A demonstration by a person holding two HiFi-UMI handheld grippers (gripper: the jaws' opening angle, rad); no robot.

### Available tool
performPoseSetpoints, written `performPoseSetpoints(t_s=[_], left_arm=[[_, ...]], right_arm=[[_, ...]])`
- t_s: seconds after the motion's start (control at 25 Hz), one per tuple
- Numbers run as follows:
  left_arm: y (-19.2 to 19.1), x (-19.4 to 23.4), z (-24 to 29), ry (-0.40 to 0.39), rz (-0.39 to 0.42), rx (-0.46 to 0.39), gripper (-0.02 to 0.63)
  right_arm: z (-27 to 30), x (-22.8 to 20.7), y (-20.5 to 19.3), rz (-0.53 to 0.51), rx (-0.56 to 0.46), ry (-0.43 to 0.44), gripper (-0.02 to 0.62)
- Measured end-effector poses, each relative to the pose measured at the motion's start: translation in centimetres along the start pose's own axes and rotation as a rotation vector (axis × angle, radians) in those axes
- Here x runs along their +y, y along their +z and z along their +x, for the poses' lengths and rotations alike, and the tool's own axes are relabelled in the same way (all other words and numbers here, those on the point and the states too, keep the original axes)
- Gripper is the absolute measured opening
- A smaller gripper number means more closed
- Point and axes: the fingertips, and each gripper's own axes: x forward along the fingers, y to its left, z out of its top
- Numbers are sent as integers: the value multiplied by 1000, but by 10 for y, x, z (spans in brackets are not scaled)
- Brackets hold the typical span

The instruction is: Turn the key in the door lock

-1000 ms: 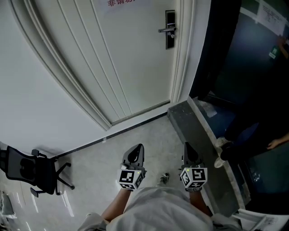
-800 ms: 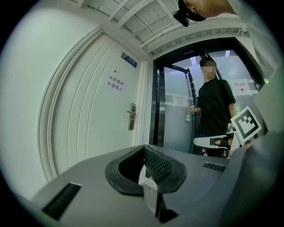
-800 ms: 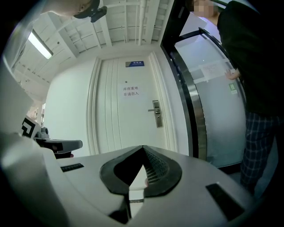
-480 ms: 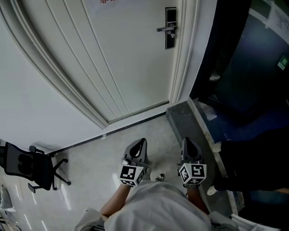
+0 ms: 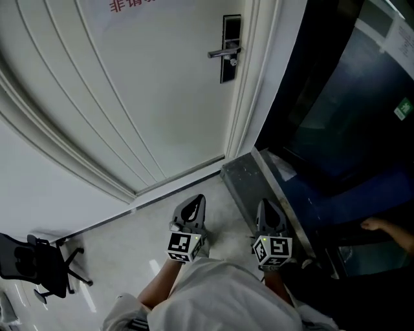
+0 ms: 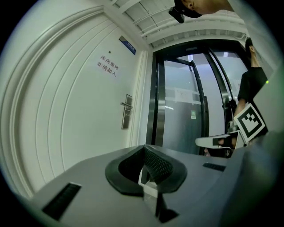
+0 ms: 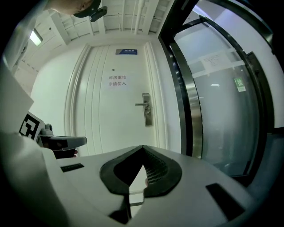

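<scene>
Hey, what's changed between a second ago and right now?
The person has stepped closer to the white panelled door: its black lock plate with silver lever handle looks nearer, and the black office chair sits lower in the head view. Left tongs and right tongs are still shut, empty, held low.

Lock [image 5: 230,48]: key too small to tell. Red sign [image 5: 132,5] cut off at top, chair [image 5: 35,270] at L edge.

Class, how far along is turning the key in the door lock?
Done: nothing visible yet. In hand: both the left gripper and right gripper are shut and empty, well short of the white panelled door. Left: reach the dark lock plate with its silver lever handle, grip the key, which is too small to make out, and turn it.
</scene>
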Motion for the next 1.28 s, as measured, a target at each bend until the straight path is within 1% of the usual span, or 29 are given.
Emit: performPoseSetpoints(t_s=[0.12, 0.2, 0.36, 0.56, 0.64, 0.72, 0.84, 0.96, 1.12, 1.28], left_arm=[[14, 24, 42, -36, 3, 0, 9], [25, 42, 67, -55, 3, -14, 9], [38, 80, 111, -80, 14, -32, 9], [55, 113, 146, -98, 41, -67, 9], [53, 124, 155, -100, 39, -53, 9], [45, 131, 162, -101, 27, -25, 10], [44, 136, 176, -104, 17, -28, 9], [37, 140, 189, -95, 24, -1, 9], [48, 141, 207, -60, 52, -18, 9], [50, 145, 228, -19, 73, 10, 9]], right_arm=[[40, -7, 19, -18, -7, -33, -8], [66, -6, 30, -32, -12, -47, -8], [113, 0, 37, -53, -14, -69, -8], [160, 9, 41, -69, -2, -78, -8], [174, 16, 45, -86, -6, -73, -8], [185, 19, 47, -102, -3, -66, -8], [200, 17, 46, -123, 15, -57, -8], [214, 10, 42, -130, 28, -46, -8], [240, -13, 39, -119, 33, -35, -8], [276, -39, 52, -120, 17, -39, -8]])
